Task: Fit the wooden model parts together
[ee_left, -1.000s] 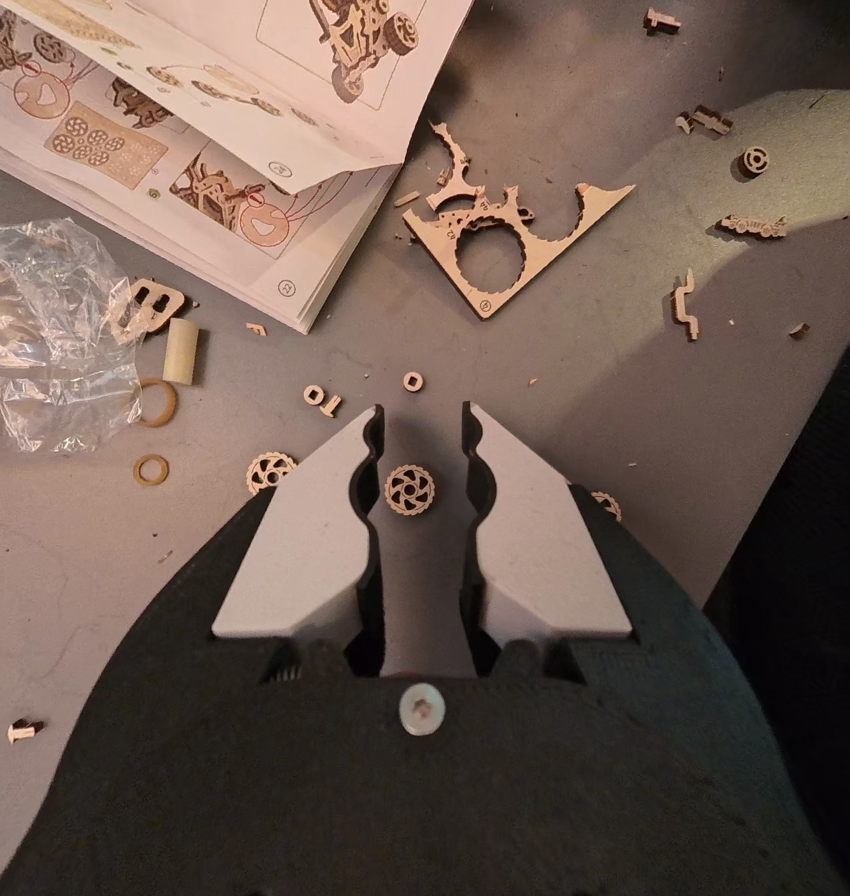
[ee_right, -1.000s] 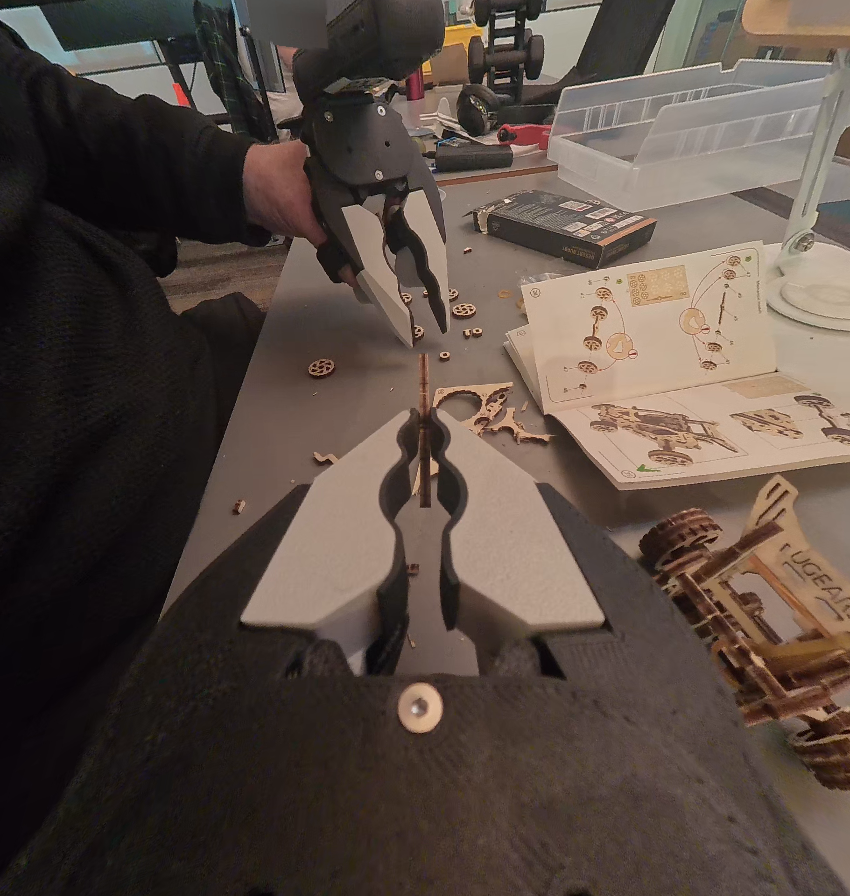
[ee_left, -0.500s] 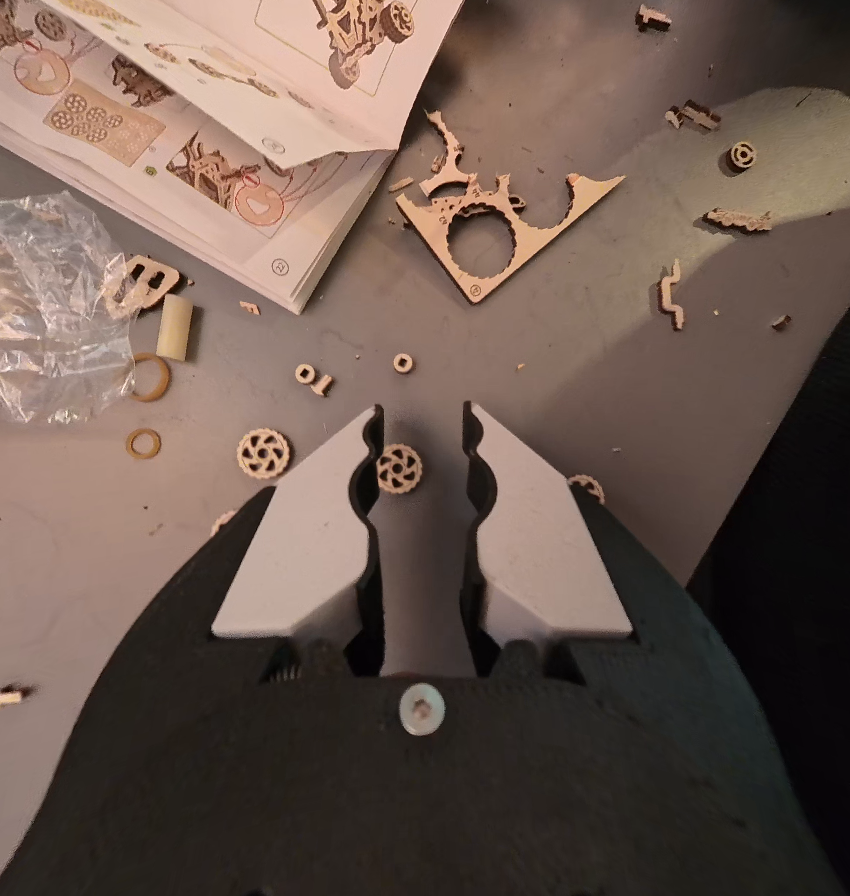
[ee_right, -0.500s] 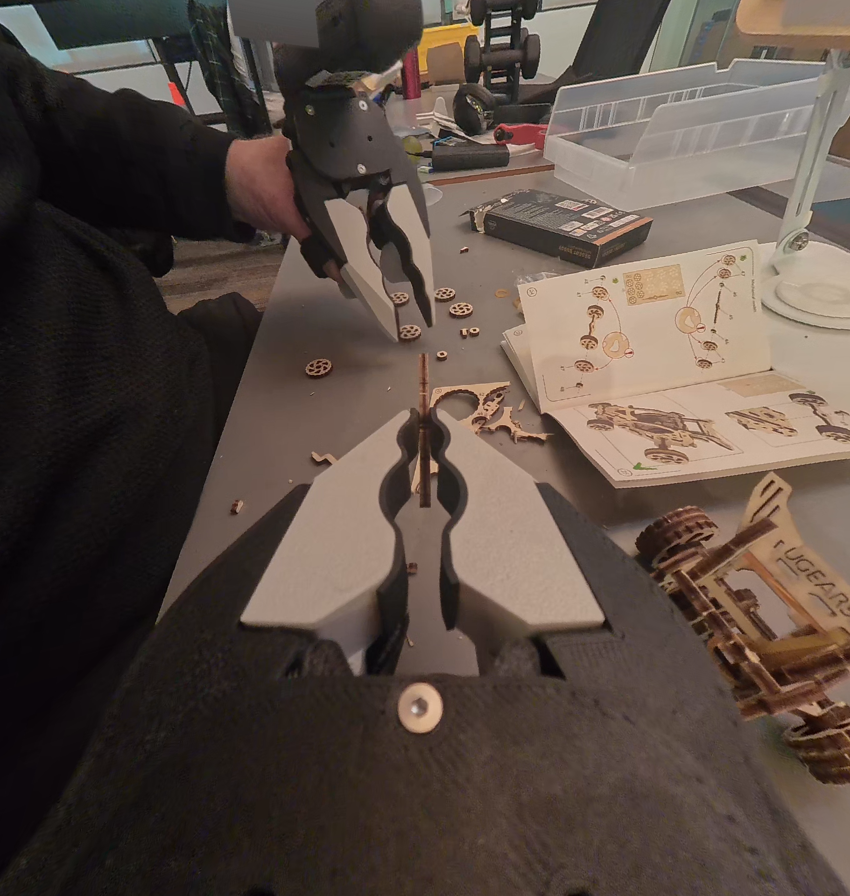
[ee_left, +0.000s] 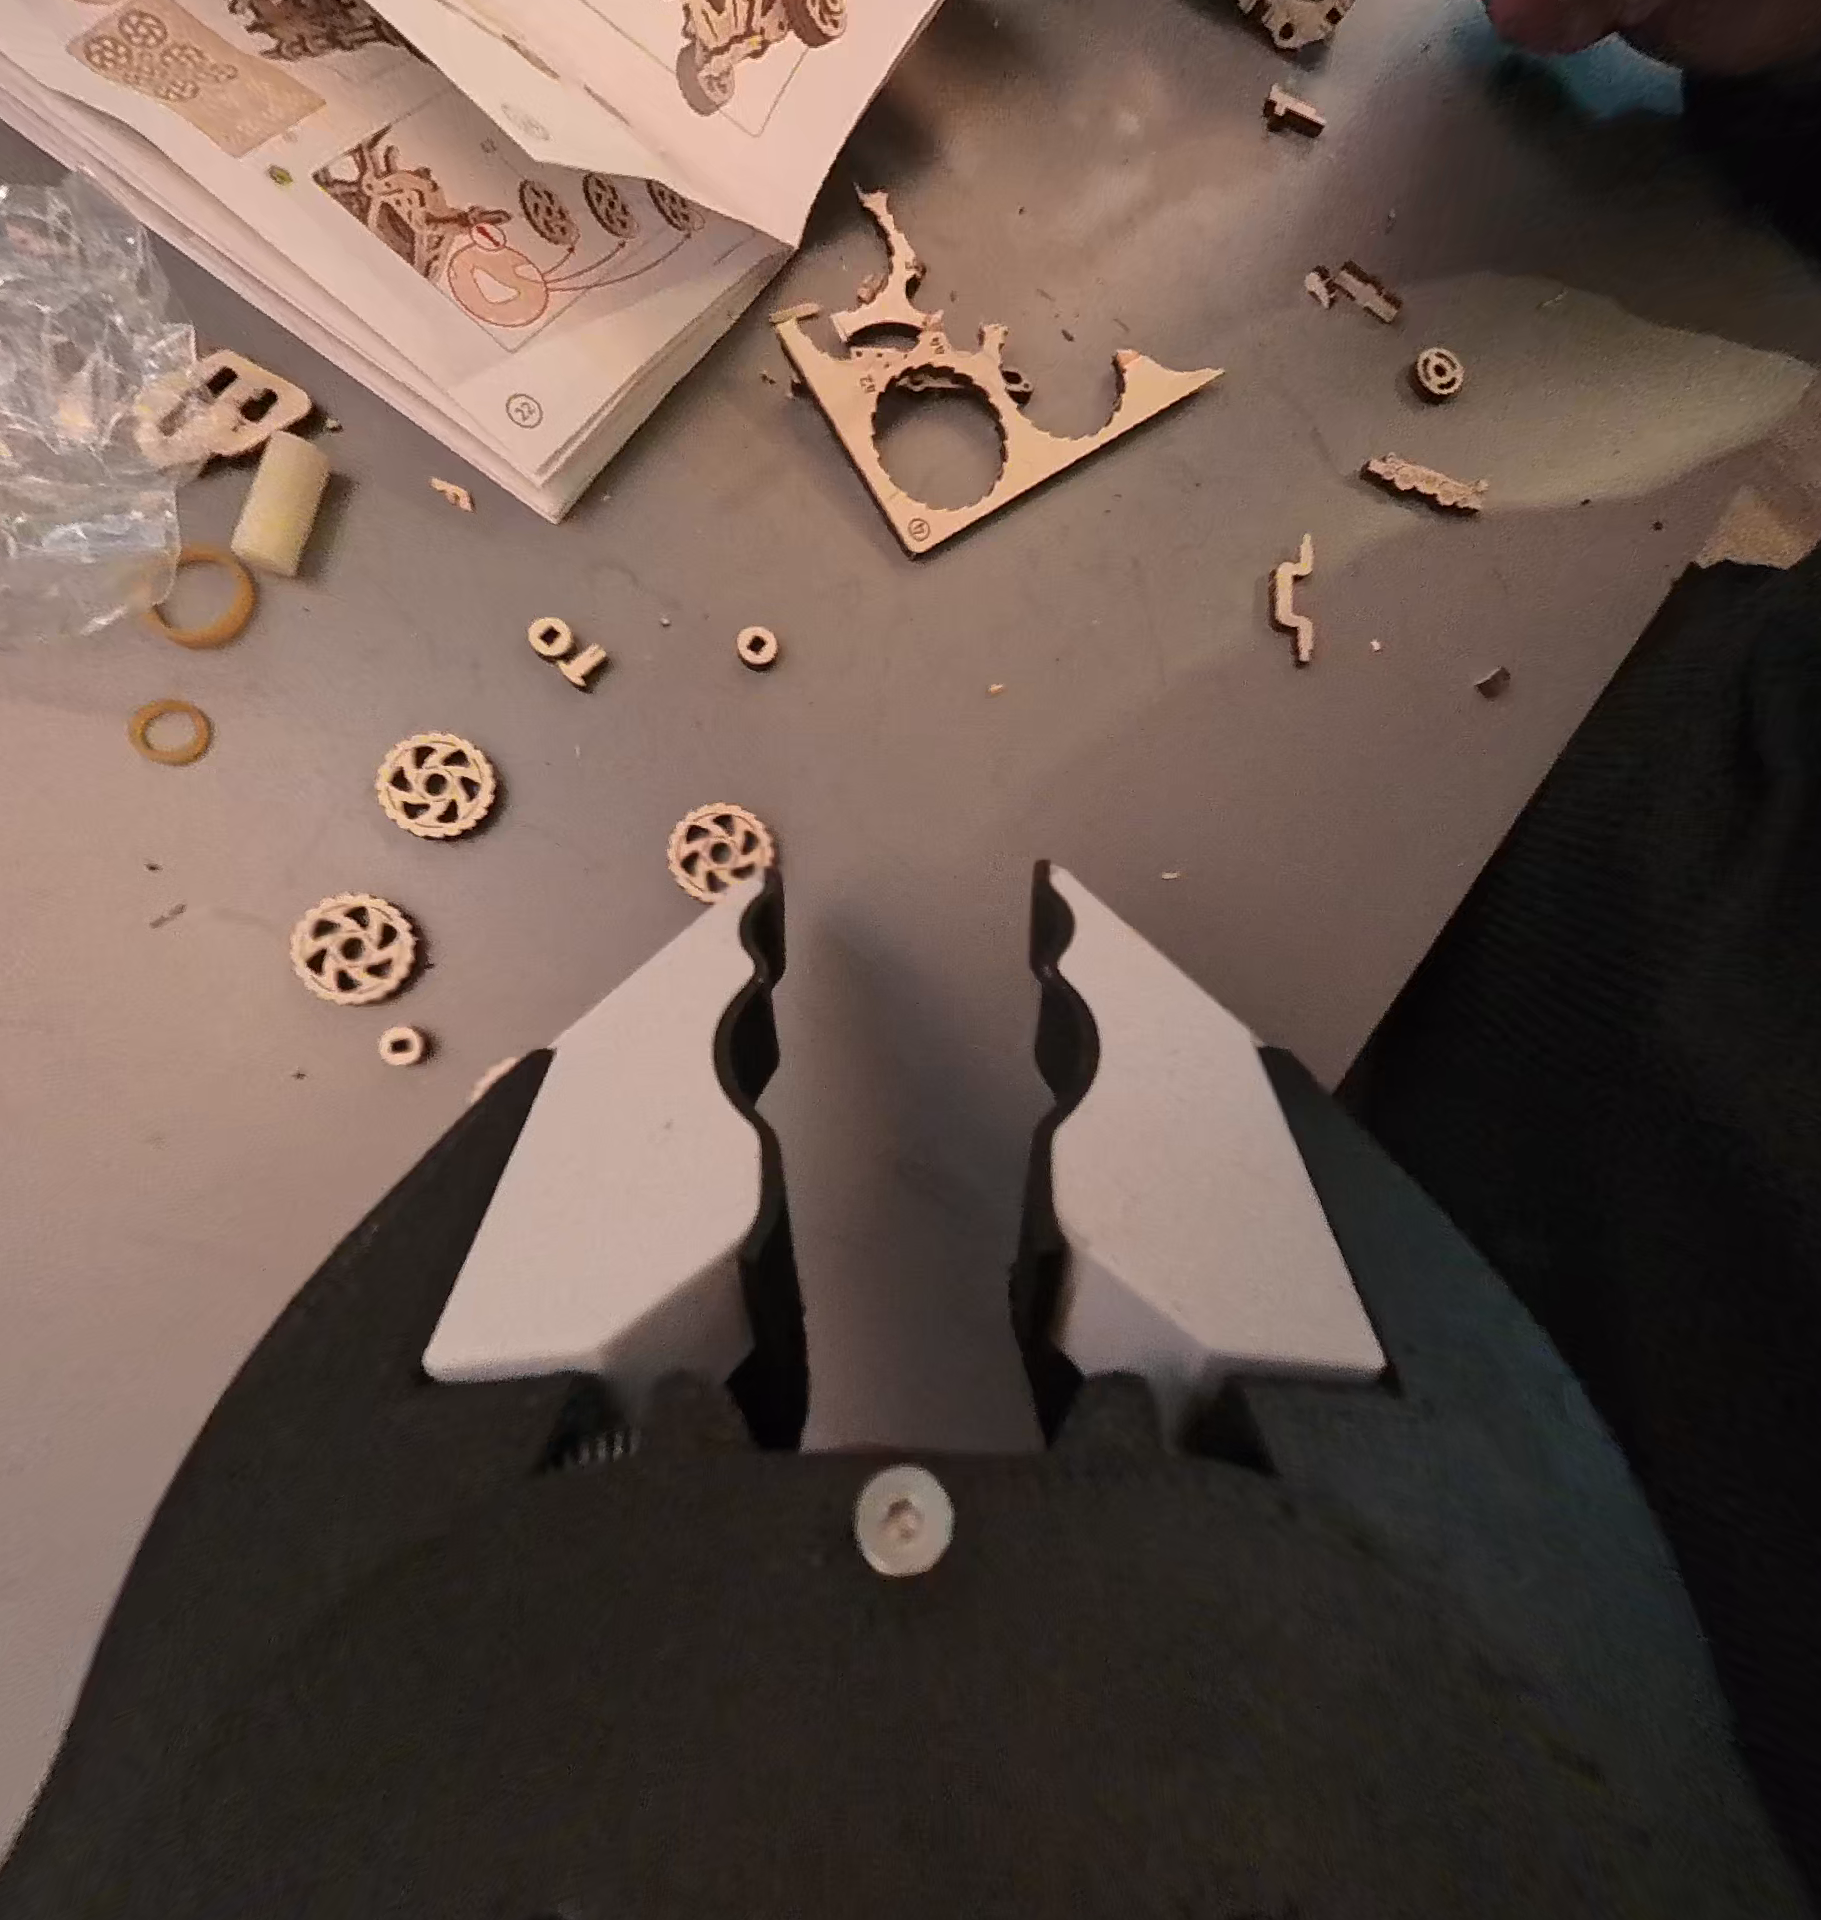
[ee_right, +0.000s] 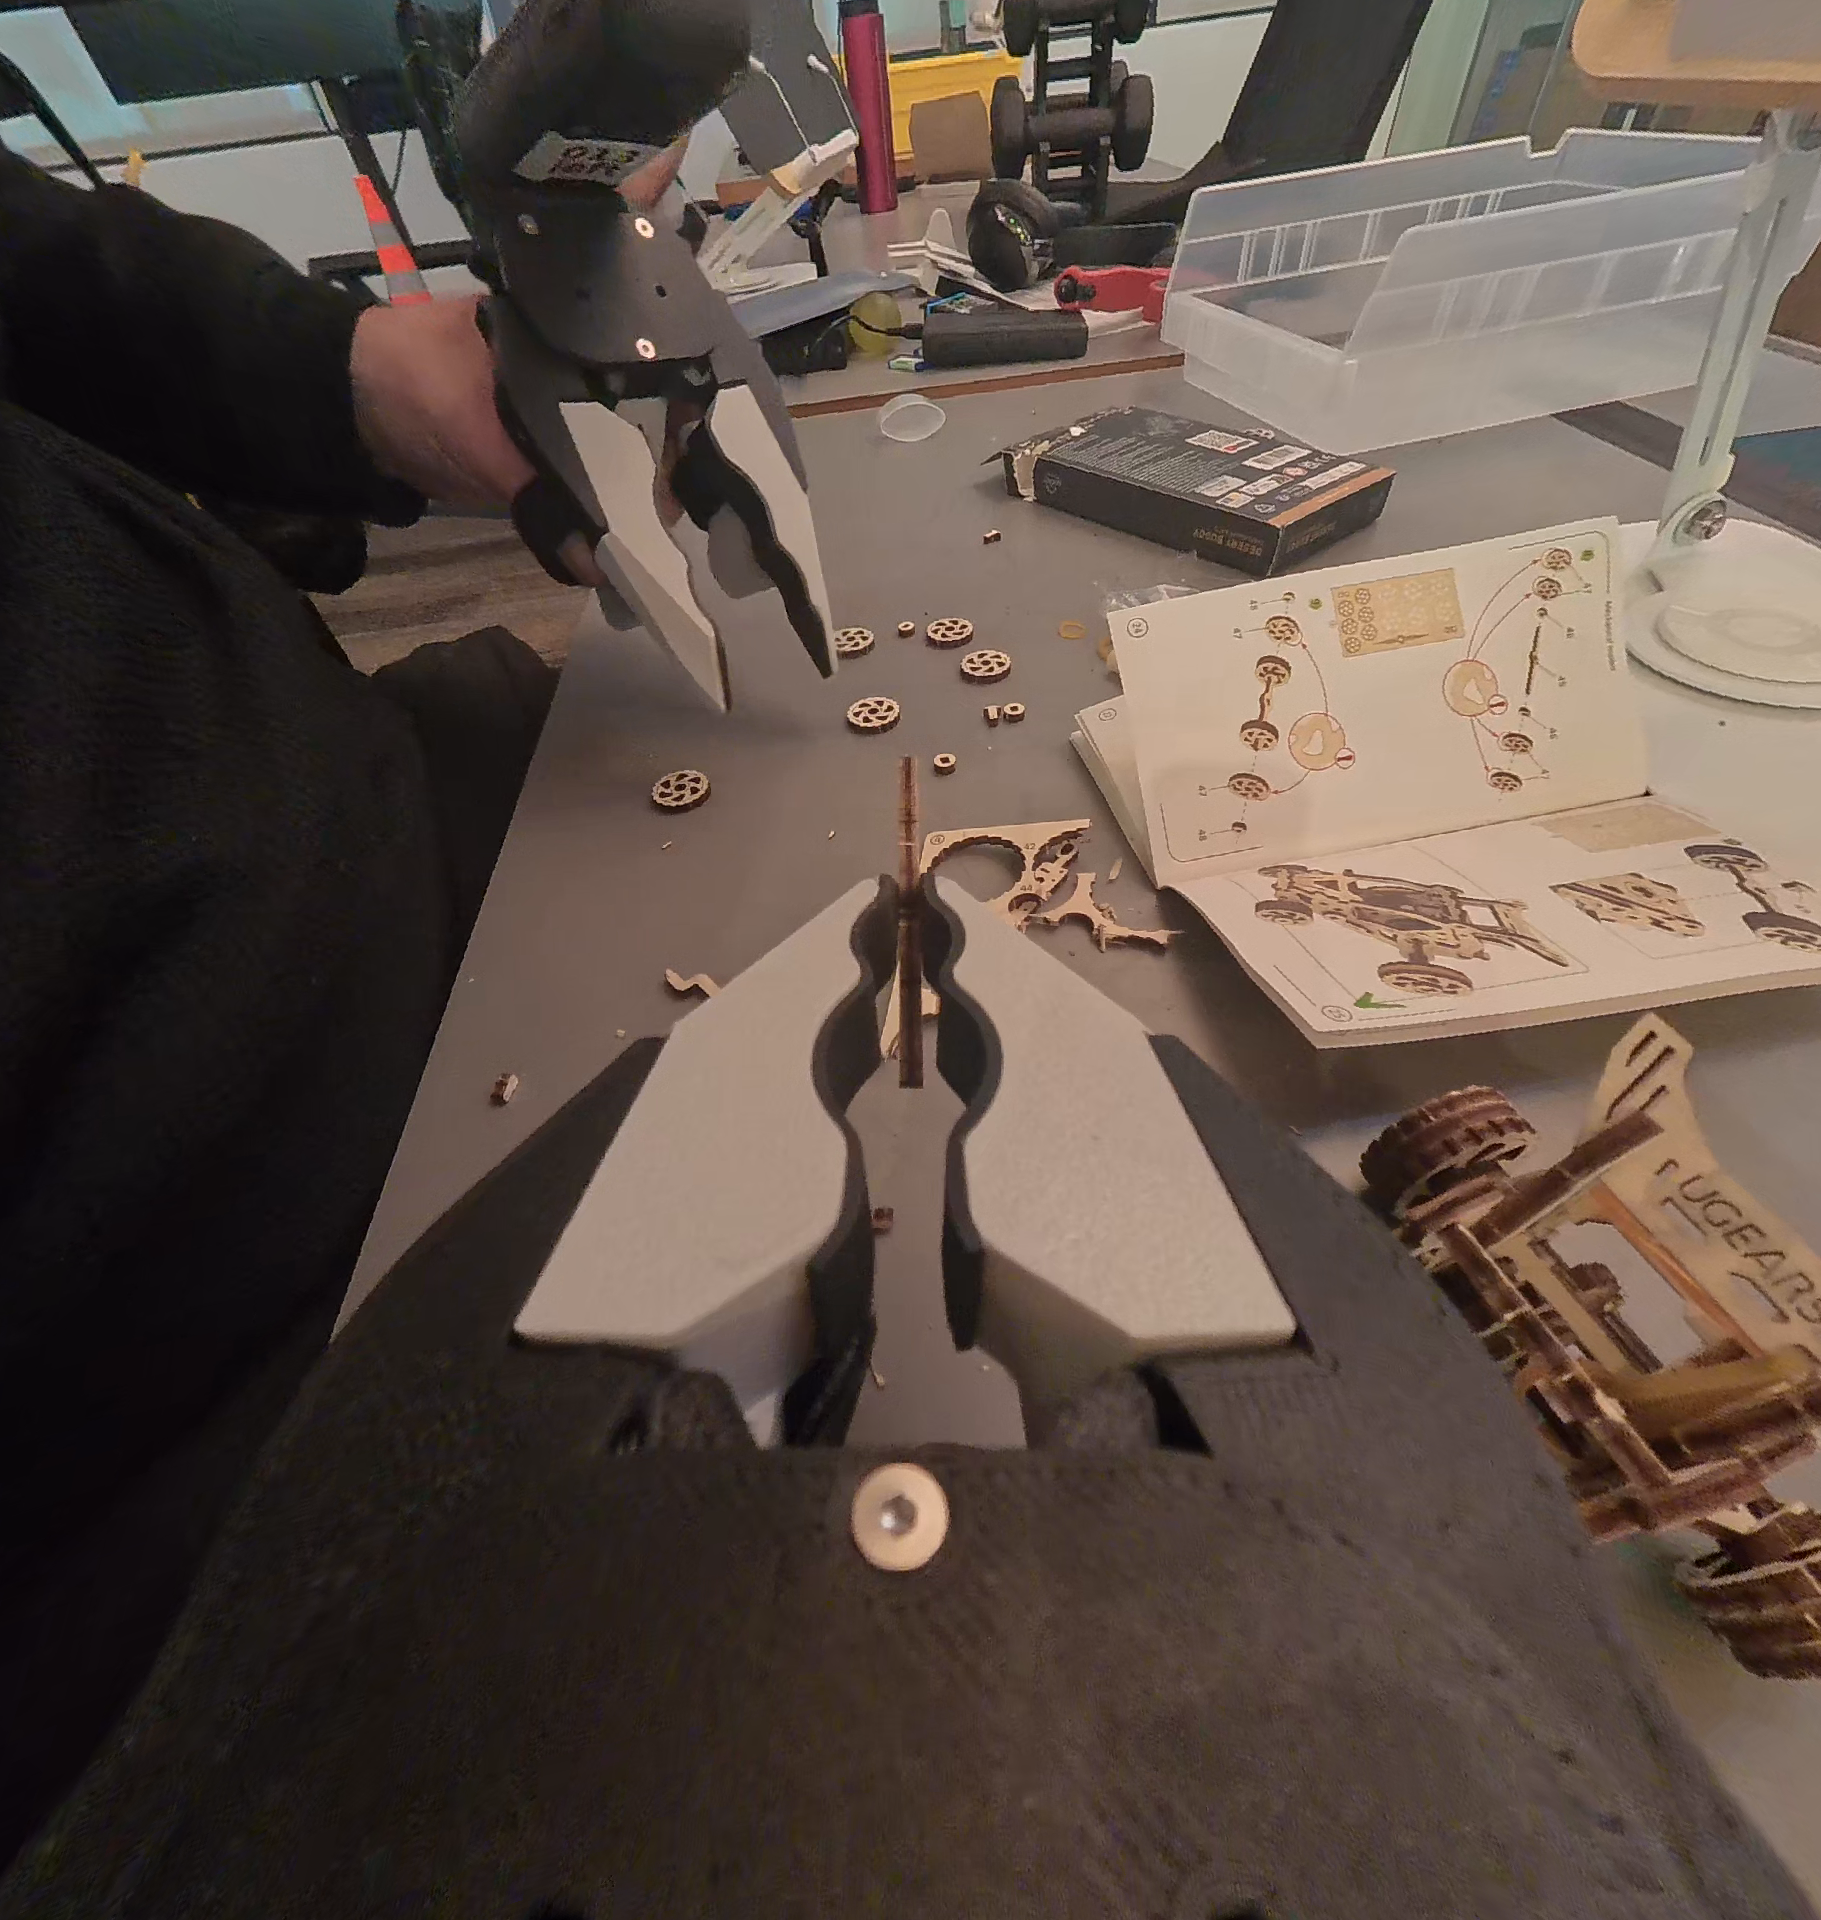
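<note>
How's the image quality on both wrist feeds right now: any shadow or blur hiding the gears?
Left wrist view: dim and warm-toned, a bright light patch at right on the table, gear wheels sharp. Right wrist view: evenly lit, the wooden model at the right edge soft and stretched by the wide lens.

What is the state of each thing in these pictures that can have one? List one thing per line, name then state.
left gripper: open, empty, above the table.
right gripper: shut on a thin wooden stick.
wooden stick: upright, pinched between the fingertips.
instruction booklet: open, one page standing up.
wooden buggy model: partly assembled, on the table.
black box: lying flat, end flap open.
wooden sheet offcut: parts punched out.
</note>
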`<control>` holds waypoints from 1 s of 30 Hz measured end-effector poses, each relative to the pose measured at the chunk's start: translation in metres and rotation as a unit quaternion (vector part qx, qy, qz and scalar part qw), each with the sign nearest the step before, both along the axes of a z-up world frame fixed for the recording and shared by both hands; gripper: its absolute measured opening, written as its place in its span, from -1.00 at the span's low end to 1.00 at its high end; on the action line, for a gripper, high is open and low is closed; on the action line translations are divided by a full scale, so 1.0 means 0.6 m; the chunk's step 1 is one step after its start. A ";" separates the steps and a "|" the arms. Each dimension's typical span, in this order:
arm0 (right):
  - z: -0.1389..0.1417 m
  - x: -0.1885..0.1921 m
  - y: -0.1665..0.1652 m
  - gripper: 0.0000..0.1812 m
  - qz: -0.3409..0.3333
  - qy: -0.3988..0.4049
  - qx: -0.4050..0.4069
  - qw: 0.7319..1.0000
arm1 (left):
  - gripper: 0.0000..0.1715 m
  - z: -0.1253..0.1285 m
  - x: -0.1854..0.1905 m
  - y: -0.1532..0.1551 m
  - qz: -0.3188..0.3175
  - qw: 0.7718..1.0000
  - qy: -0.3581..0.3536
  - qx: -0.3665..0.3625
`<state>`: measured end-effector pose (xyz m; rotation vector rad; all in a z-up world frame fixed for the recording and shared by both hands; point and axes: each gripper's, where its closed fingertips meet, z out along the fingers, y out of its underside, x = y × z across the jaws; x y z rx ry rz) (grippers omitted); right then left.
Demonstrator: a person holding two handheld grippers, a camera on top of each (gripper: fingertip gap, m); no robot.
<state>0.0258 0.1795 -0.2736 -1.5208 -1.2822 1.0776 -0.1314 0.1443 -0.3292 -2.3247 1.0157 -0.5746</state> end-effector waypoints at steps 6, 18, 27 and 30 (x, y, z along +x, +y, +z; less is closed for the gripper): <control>0.000 -0.002 -0.002 -0.99 0.003 -0.001 0.000 1.000 | -0.44 -0.005 0.014 -0.034 0.000 1.000 0.003 0.007; -0.001 0.000 0.001 -0.99 -0.002 -0.002 0.002 1.000 | -0.73 -0.038 0.028 -0.059 -0.014 0.998 0.052 0.021; -0.001 0.000 0.001 -0.99 -0.003 -0.002 0.002 1.000 | -0.78 -0.037 0.036 -0.054 -0.007 0.999 0.028 0.020; 0.000 0.000 0.001 -0.99 -0.003 -0.001 0.002 1.000 | -0.79 -0.031 0.043 -0.046 0.000 1.000 0.009 0.023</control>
